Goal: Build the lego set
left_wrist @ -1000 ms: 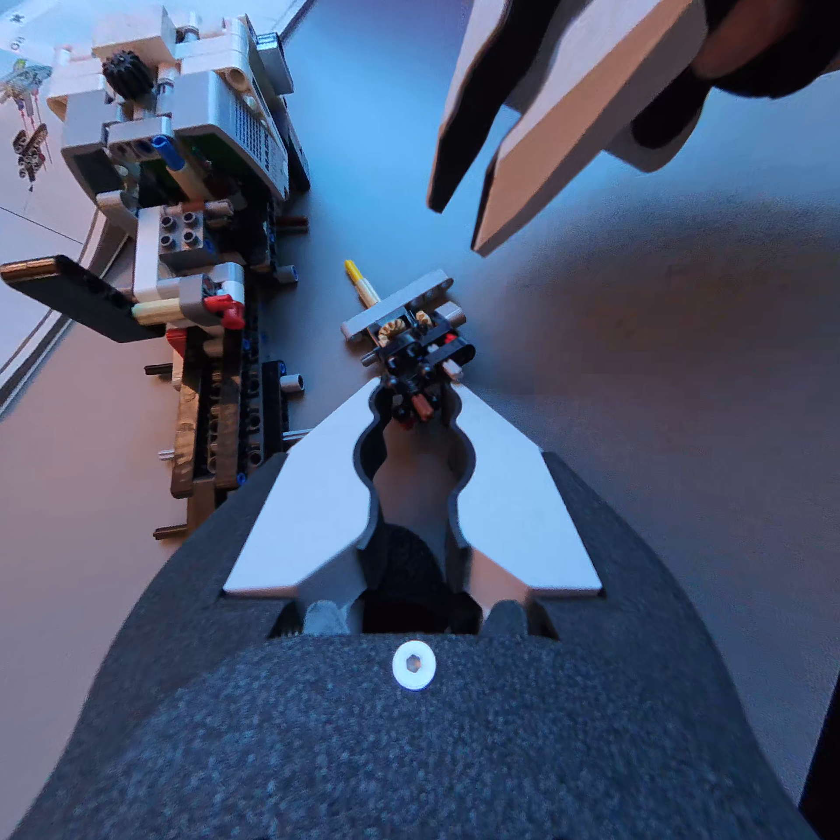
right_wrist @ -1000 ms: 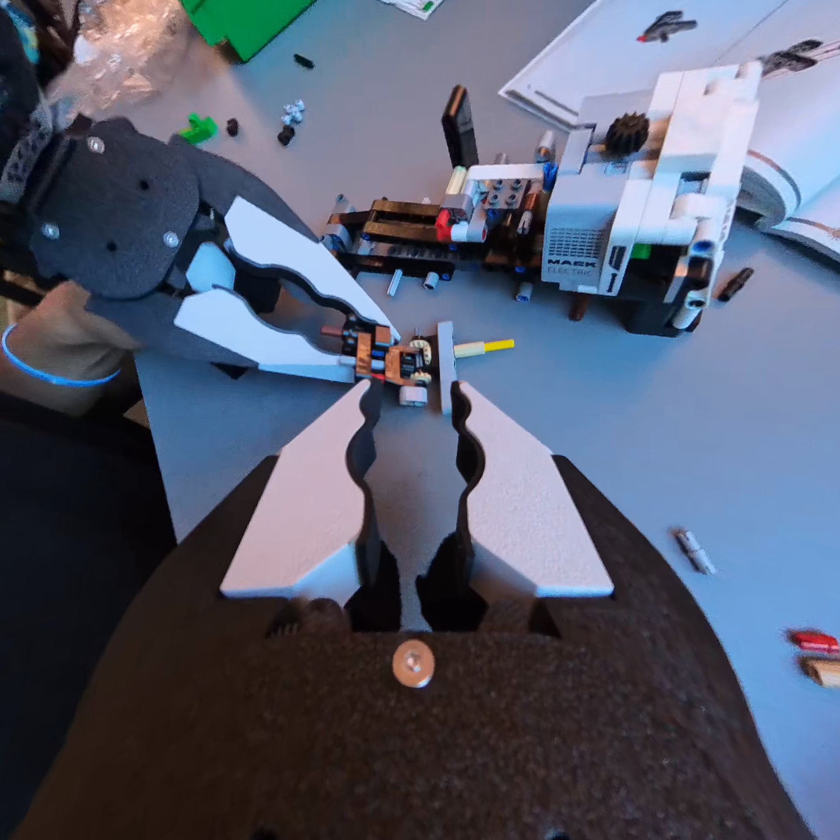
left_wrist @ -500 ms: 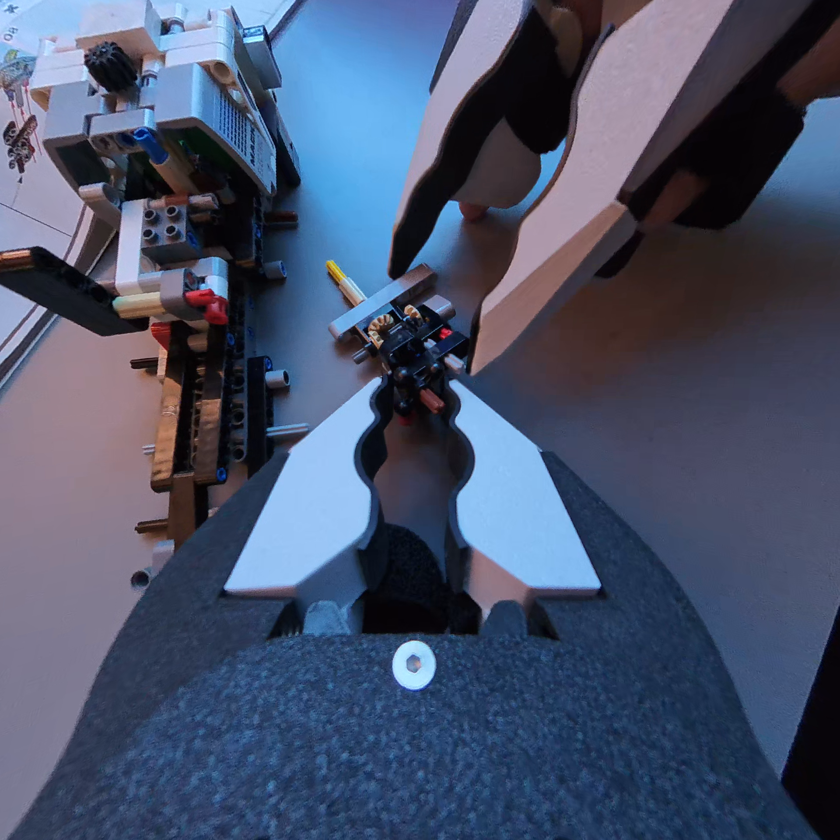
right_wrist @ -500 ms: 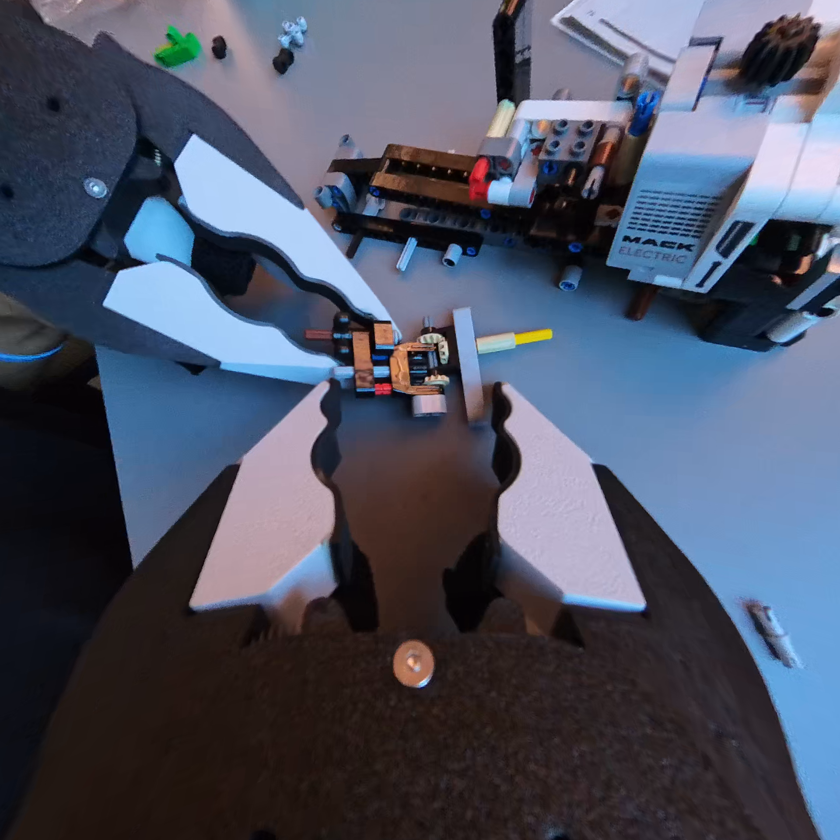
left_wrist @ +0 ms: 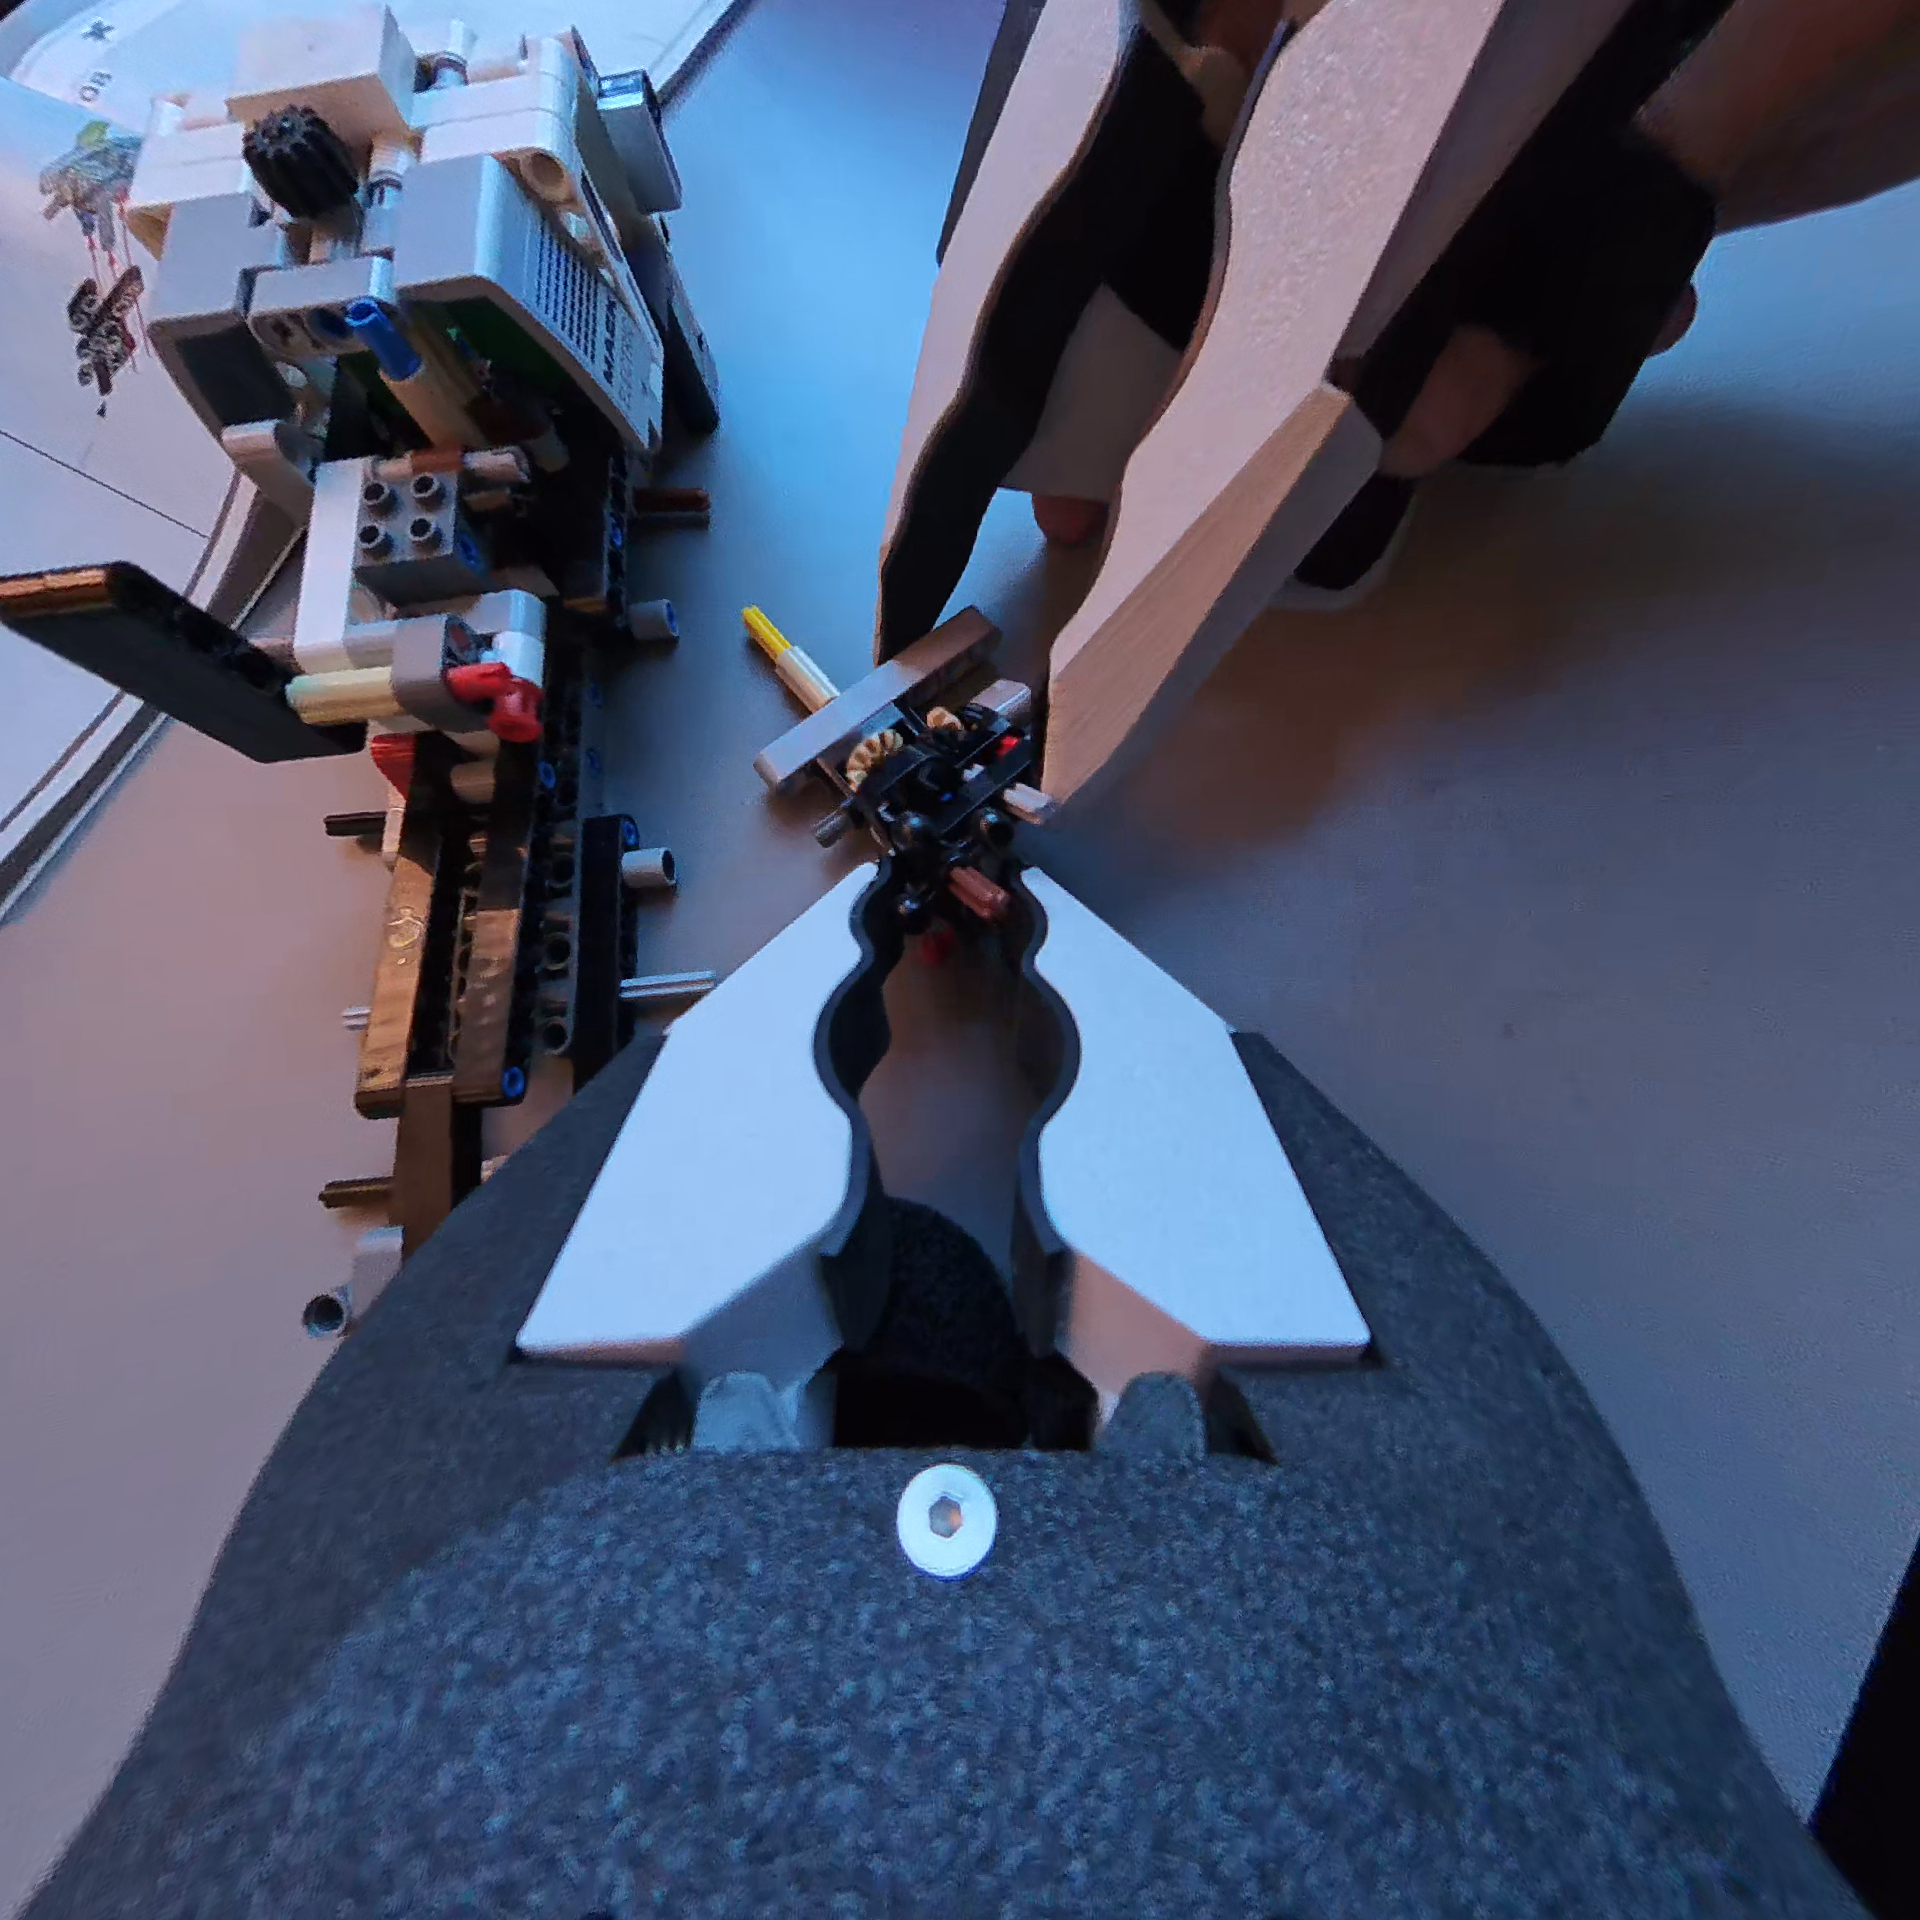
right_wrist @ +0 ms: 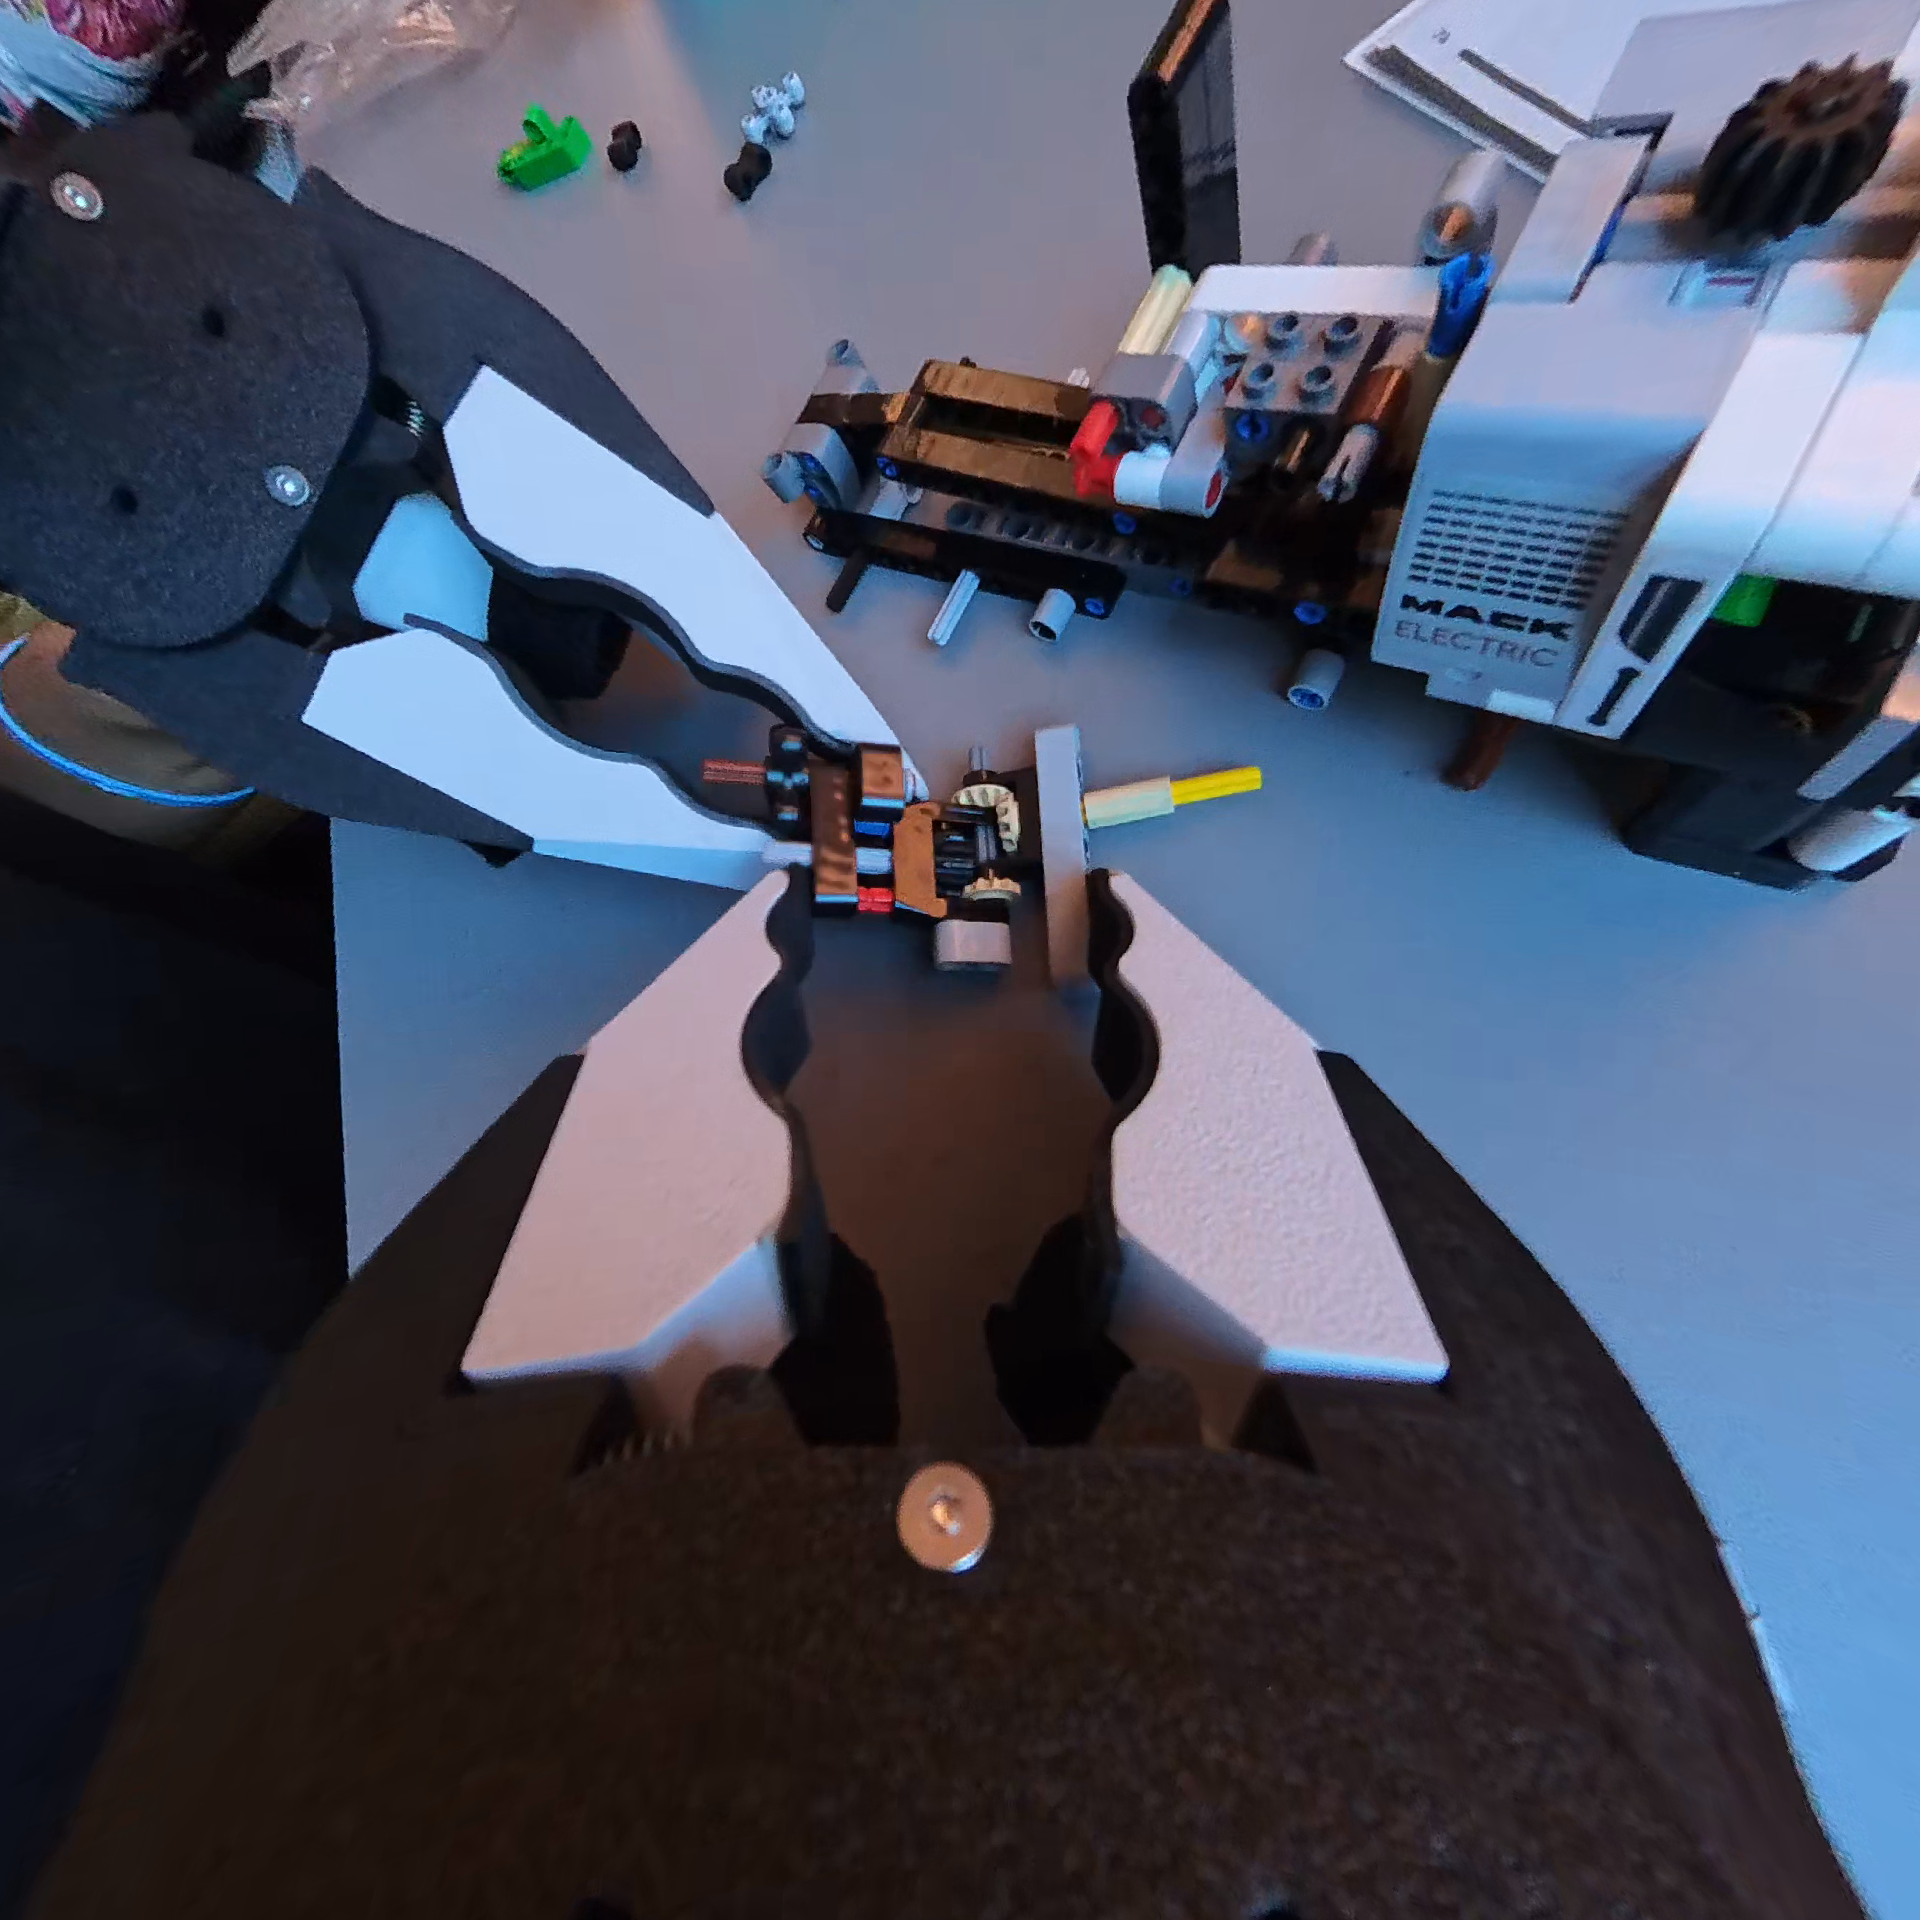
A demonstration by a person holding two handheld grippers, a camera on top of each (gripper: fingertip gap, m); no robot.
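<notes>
A small gear assembly [left_wrist: 914, 764] of black parts, tan gears, a grey beam and a yellow axle lies on the grey table. It also shows in the right wrist view [right_wrist: 925, 831]. My left gripper [left_wrist: 951, 899] is shut on its black end with the brown pin. It enters the right wrist view [right_wrist: 831, 821] from the left. My right gripper [right_wrist: 945, 894] straddles the assembly lengthwise. One fingertip is against the grey beam, the other against the black end. It comes down from the upper right in the left wrist view [left_wrist: 977, 707].
The half-built white and grey truck [left_wrist: 436, 416] lies just beyond the assembly, also in the right wrist view [right_wrist: 1455, 499]. An instruction booklet [right_wrist: 1475, 62] lies behind it. A green piece [right_wrist: 542, 151] and small black parts [right_wrist: 743, 171] lie far left. The table edge [right_wrist: 338, 1039] is close on the left. My two grippers' fingertips are within a few centimetres of each other. Left tips and right tips are each some 35 centimeters from the green piece [right_wrist: 542, 151].
My right gripper came down to the assembly, opened wide, then narrowed until its fingers met both ends. My left gripper kept its hold and barely moved.
</notes>
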